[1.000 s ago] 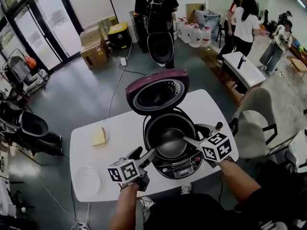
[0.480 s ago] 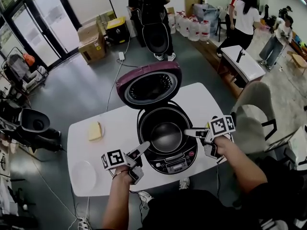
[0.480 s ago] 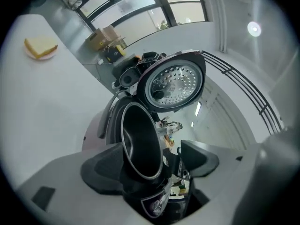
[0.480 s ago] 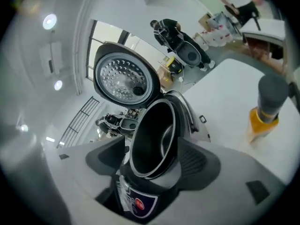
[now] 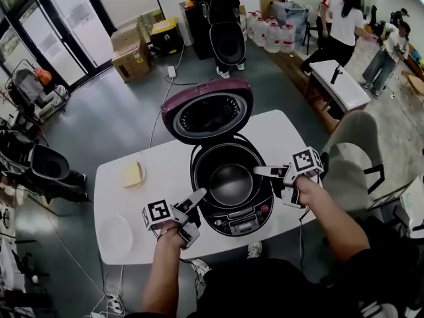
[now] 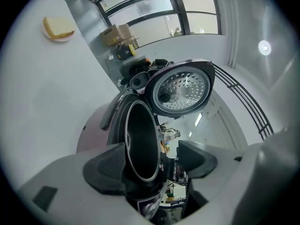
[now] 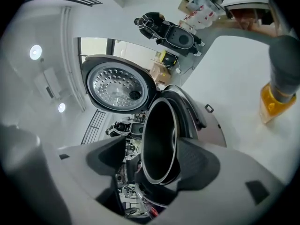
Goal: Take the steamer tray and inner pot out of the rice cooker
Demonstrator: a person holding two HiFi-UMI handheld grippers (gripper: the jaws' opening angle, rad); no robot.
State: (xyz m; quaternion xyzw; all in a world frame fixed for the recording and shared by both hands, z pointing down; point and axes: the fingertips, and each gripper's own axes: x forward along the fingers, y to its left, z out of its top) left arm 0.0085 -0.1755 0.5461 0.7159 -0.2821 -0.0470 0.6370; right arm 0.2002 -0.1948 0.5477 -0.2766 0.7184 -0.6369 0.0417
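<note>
The rice cooker (image 5: 240,222) stands on the white table (image 5: 165,177) with its maroon lid (image 5: 209,114) swung up. The dark inner pot (image 5: 230,181) sits inside and looks empty. No steamer tray shows in it. My left gripper (image 5: 195,211) is at the pot's front-left rim. In the left gripper view the pot's rim (image 6: 140,139) stands between the jaws of the left gripper (image 6: 152,161), which are closing; only one pad is near the wall. My right gripper (image 5: 268,181) is at the right rim, and in its own view the right gripper (image 7: 150,161) straddles the pot's rim (image 7: 159,139), open.
A pale round dish (image 5: 116,234) lies at the table's front left, a yellow block on a small plate (image 5: 132,174) further back. A bottle of yellow liquid (image 7: 276,97) stands right of the cooker. A chair (image 5: 354,151) is beside the table; people stand behind.
Both grippers have rolled and sunk from above the cooker's front to the pot's rim, the left at the front-left, the right out at the right side.
</note>
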